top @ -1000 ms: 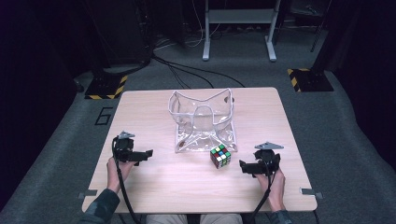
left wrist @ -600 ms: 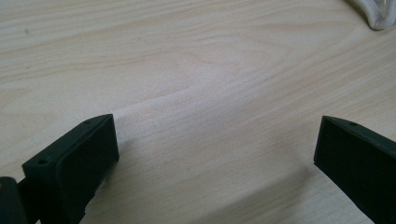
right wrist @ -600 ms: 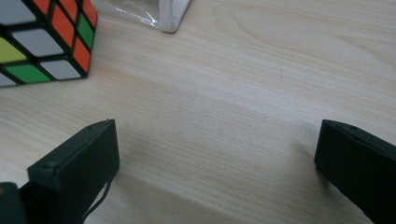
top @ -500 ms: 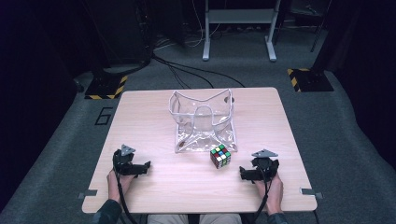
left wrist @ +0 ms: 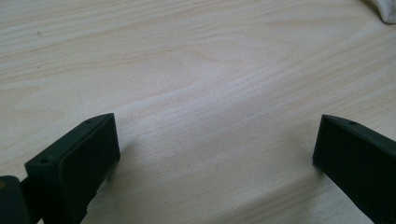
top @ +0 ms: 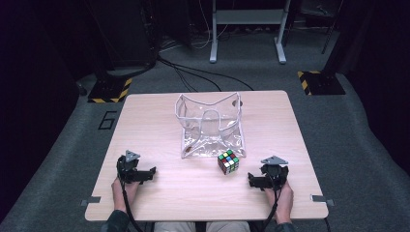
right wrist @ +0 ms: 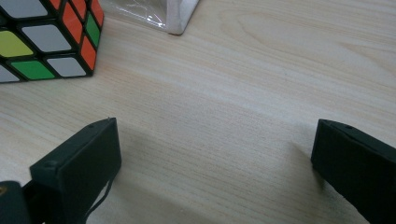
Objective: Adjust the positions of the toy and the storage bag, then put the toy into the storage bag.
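Both tools rested on the table.
Left tool and right tool stood apart, empty; cube lay near the bag.

Surface: pale rectangular wooden table, light grain.
Centre: clear plastic pouch with white trim, standing open.
Beside pouch: multicoloured puzzle cube, just off its near right corner.

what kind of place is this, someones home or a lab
Most likely a lab or recording studio, not a home: a lone wooden table on grey carpet, hazard-striped stand bases, floor cables, dark surroundings. A person holds the left gripper and right gripper.
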The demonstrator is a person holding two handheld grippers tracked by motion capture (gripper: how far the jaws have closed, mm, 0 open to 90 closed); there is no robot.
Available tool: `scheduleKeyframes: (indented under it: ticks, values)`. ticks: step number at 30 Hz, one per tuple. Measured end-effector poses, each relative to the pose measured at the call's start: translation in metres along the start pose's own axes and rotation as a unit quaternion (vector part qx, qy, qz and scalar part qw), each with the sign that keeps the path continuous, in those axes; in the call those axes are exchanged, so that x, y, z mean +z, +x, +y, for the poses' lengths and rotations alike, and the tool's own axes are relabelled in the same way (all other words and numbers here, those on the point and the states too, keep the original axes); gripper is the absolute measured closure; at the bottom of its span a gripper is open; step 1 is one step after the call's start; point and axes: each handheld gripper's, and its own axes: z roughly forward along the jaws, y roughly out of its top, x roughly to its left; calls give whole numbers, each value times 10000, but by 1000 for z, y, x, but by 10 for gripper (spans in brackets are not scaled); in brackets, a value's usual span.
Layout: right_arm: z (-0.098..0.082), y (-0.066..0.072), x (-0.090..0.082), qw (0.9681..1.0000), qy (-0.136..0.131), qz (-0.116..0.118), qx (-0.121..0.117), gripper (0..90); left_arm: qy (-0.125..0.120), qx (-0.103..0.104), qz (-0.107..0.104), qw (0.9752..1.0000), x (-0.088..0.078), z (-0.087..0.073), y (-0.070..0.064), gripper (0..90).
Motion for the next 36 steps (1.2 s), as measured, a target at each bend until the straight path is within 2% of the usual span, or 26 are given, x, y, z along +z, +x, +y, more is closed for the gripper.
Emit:
scheduleKeyframes:
  ticks: [10, 16, 19, 27, 36]
  values:
    - [0, -1, 0, 10000, -14, -29, 15, 21, 9, 1, 9, 10000, 0, 0, 0, 4]
    - [0, -1, 0, 10000, -21, -44, 27, 23, 4, -103, 82, 9999, 1, 1, -2, 5]
    - [0, -1, 0, 10000, -16, -29, 40, 23, 17, -15, 32, 10000, 3, 3, -1, 5]
    - [0, -2, 0, 10000, -27, -32, 54, 24, 10, 26, -29, 10000, 7, 7, 2, 4]
    - [1, -3, 2, 10000, -9, -14, 39, 9, 17, 36, -4, 10000, 6, 7, 2, 5]
